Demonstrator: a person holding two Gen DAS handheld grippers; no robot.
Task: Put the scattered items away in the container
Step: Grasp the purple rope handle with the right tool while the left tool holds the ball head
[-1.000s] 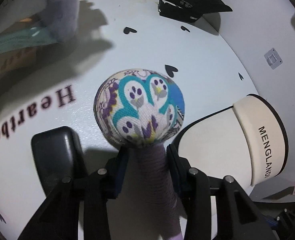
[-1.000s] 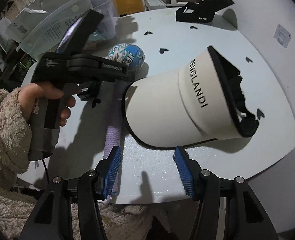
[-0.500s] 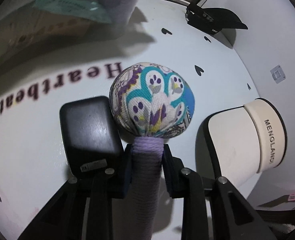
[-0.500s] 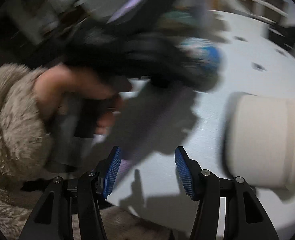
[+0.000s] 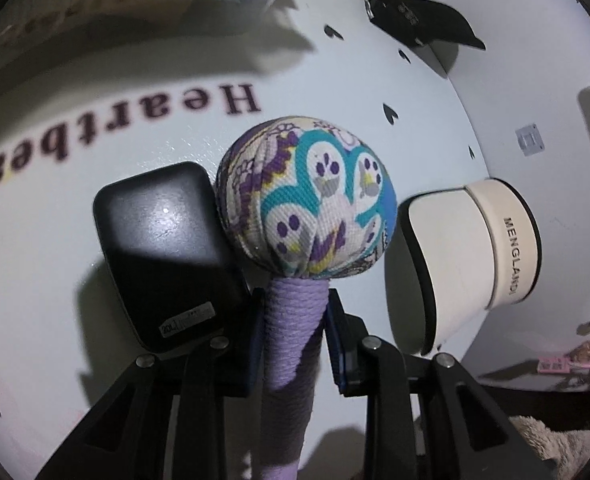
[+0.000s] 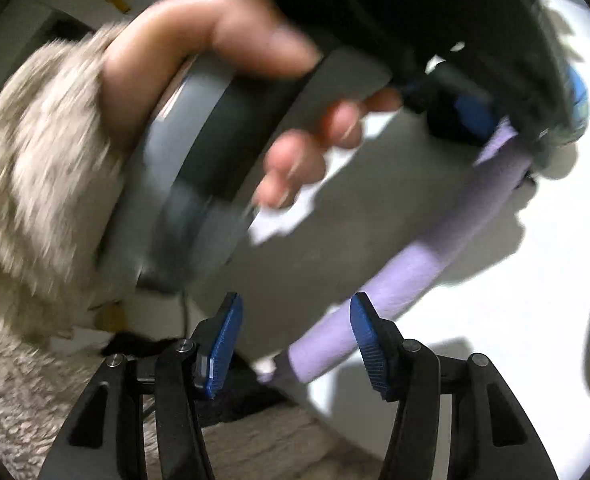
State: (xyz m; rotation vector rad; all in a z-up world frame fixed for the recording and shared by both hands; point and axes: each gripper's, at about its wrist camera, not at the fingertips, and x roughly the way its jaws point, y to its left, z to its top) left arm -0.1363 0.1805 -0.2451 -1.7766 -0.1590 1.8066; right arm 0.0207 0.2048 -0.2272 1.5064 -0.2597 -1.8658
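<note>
The left tongs [image 5: 295, 336] have just closed onto the massage hammer's [image 5: 307, 204] purple handle, now lifted. Its patterned head points away along the tongs; right tongs [image 6: 293, 346] gape empty

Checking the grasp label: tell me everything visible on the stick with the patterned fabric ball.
The massage stick has a lavender handle wrapped in cord and a round padded head of woven fabric printed in teal, purple, white and yellow. The left gripper is shut on the handle just below the head, its jaws having just closed further. The head stands over the white table, beside a black case. In the right wrist view the handle's free end lies near the open right gripper, untouched.
</note>
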